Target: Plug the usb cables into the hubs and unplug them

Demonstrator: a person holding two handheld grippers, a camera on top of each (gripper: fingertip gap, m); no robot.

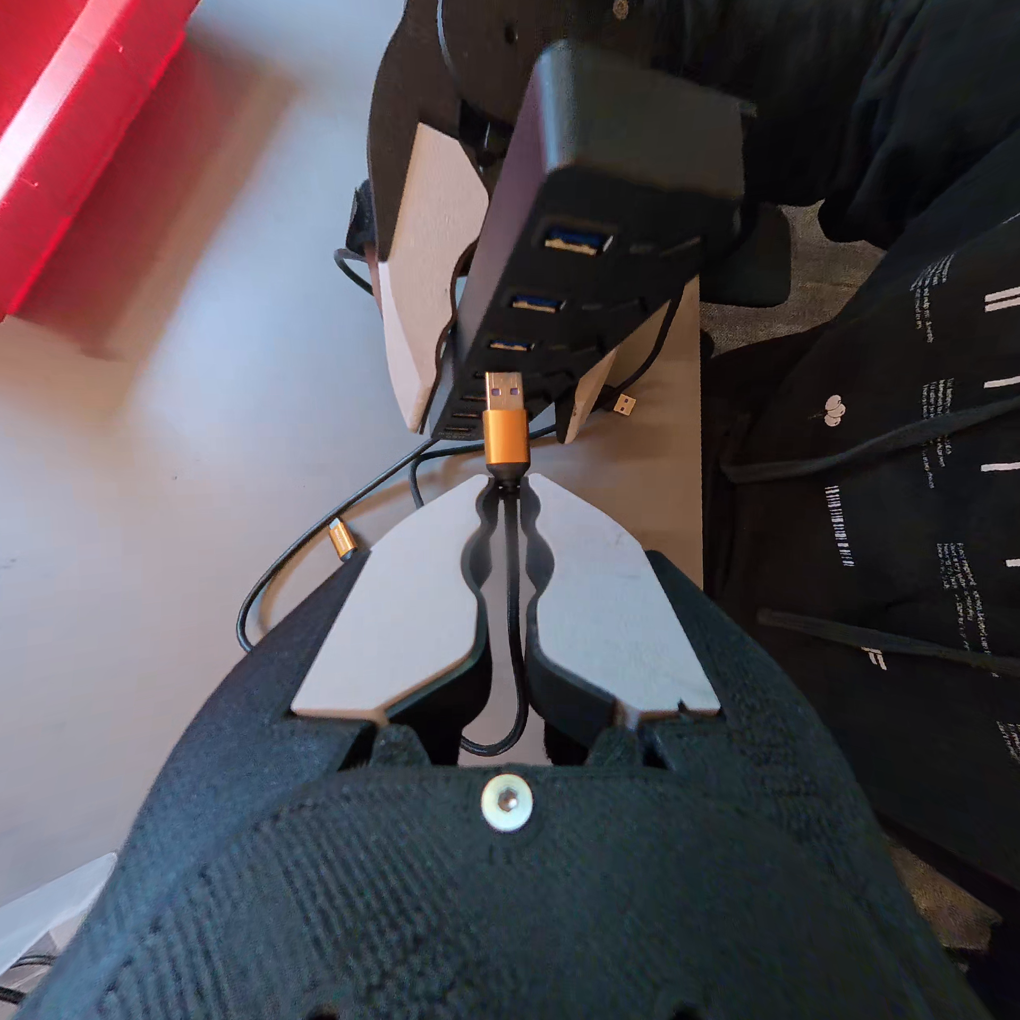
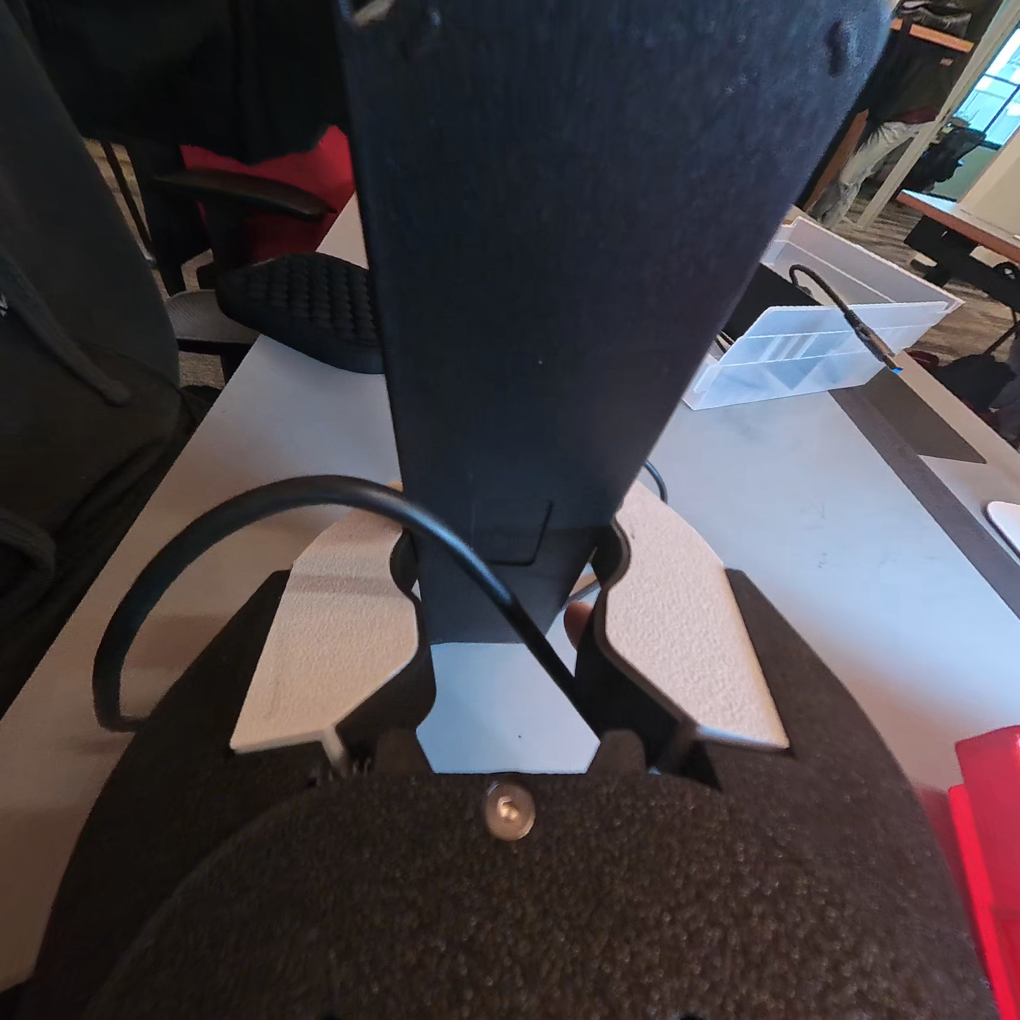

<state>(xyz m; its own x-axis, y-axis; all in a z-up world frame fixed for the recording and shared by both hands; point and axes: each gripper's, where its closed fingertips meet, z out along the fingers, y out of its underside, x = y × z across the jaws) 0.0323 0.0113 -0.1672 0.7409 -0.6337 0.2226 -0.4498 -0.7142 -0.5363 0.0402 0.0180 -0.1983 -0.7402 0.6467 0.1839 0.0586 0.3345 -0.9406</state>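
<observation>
Pinching black cable just behind orange usb plug with my left tongs, frame centre; plug's metal tip touching lower port row of black hub, not seated. My right tongs clamped on hub, which stands tall mid-frame above white counter. Second orange plug lies on counter, left of centre.

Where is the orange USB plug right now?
In the left wrist view the orange USB plug sits centre frame, held at its cable end by the left gripper, its metal tip at the lower ports of the black hub.
</observation>
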